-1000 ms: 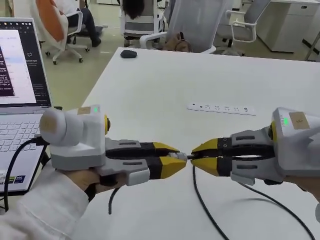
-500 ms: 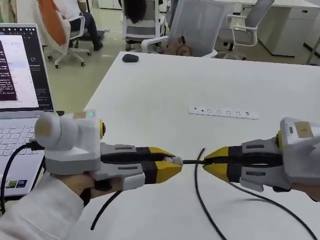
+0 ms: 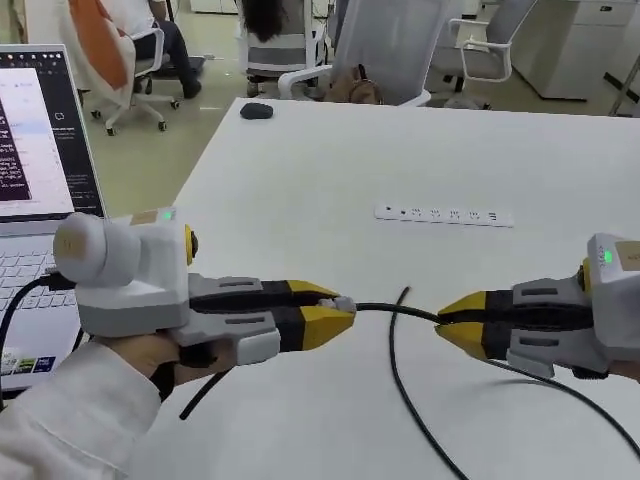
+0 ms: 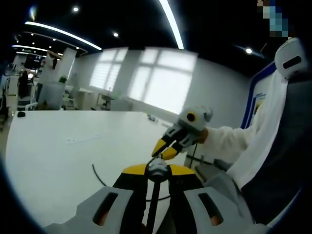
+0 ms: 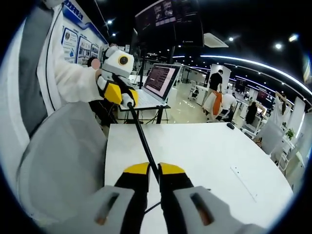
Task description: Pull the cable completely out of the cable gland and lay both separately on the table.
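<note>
Open-plan office with swivel chairs behind. Long matt white table point(image 3: 300, 170) carries a flat white power strip point(image 3: 443, 216) mid-surface and a black computer mouse point(image 3: 257, 109) near the far edge. An open silver laptop point(image 3: 40, 150) stands at left.

Above the near part of the table, the left gripper point(image 3: 340, 314) has its yellow jaws pressed on the small pale grey cable gland point(image 4: 157, 167). The thin black cable point(image 3: 395, 309) leaves the gland and spans the gap to the right gripper point(image 3: 443, 322), whose jaws pinch it. The rest loops over the table. The cable is not yet out of the gland.

White table point(image 3: 300, 180), power strip point(image 3: 443, 216) mid-table, black mouse point(image 3: 257, 110) at far edge, cable point(image 3: 400, 390) trailing nearside
</note>
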`<state>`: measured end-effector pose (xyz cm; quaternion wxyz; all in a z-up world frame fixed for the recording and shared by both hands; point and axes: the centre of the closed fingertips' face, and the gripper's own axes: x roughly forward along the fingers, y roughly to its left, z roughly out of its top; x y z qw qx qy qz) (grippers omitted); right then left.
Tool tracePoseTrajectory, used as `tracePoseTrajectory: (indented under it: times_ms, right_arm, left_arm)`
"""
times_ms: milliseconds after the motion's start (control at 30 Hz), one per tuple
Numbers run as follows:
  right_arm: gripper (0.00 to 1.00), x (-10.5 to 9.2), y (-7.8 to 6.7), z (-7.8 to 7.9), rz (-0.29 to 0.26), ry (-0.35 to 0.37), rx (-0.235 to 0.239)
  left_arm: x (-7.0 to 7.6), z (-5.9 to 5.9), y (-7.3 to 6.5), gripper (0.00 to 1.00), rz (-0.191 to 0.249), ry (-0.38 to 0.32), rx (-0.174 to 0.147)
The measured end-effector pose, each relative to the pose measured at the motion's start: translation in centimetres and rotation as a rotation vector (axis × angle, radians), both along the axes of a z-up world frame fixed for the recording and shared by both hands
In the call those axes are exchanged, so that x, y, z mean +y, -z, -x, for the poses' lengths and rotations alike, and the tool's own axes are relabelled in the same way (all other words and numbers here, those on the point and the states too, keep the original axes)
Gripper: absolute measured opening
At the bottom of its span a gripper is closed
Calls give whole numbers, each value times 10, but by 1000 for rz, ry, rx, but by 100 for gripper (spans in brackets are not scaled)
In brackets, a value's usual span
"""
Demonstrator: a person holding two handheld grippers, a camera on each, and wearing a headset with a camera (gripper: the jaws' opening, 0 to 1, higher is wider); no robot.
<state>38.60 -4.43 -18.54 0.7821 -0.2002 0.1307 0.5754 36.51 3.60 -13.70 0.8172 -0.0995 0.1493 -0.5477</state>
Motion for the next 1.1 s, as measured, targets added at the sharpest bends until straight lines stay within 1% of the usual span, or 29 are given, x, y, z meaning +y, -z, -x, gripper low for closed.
tracePoseTrajectory:
  times_ms: [133,233,300,400,500,567,633,767,800,867,900,1000,1100]
  right_arm:
    - [6,-2,-2,0,-14,9,2]
    - [6,-3,-1,0,-10,6,7]
    - [6,-4,1,1,-2,-1,12]
    - [6,-5,3,1,11,-8,18]
    - [7,-6,1,1,7,-11,24]
    - [9,-5,-1,1,0,-15,24]
    - [13,-3,-5,1,-10,-16,21]
    - [16,8,-14,7,-27,-56,16]
    - [17,14,-17,12,-23,-86,6]
    - [20,23,-21,19,-12,-128,-15]
    - [21,26,-22,21,-10,-142,-18]
    - [21,38,-27,25,-8,-164,-34]
    - [22,49,-33,27,-26,-179,-47]
  left_arm:
    - [-3,1,-3,17,14,3,-3]
    - [-6,2,-7,17,27,13,-9]
    - [-8,4,-7,17,27,19,-8]
    - [-9,6,-5,17,19,29,-17]
    - [-9,7,-6,17,19,31,-19]
    - [-8,6,-6,17,19,26,-18]
    - [-8,5,-6,17,22,24,-18]
    - [-9,6,-6,17,21,29,-16]
    - [-10,6,-5,17,21,32,-14]
    - [-11,7,-5,17,21,36,-14]
    - [-12,7,-5,17,21,40,-14]
    - [-14,8,-4,17,23,44,-11]
    - [-16,11,-2,17,17,54,-8]
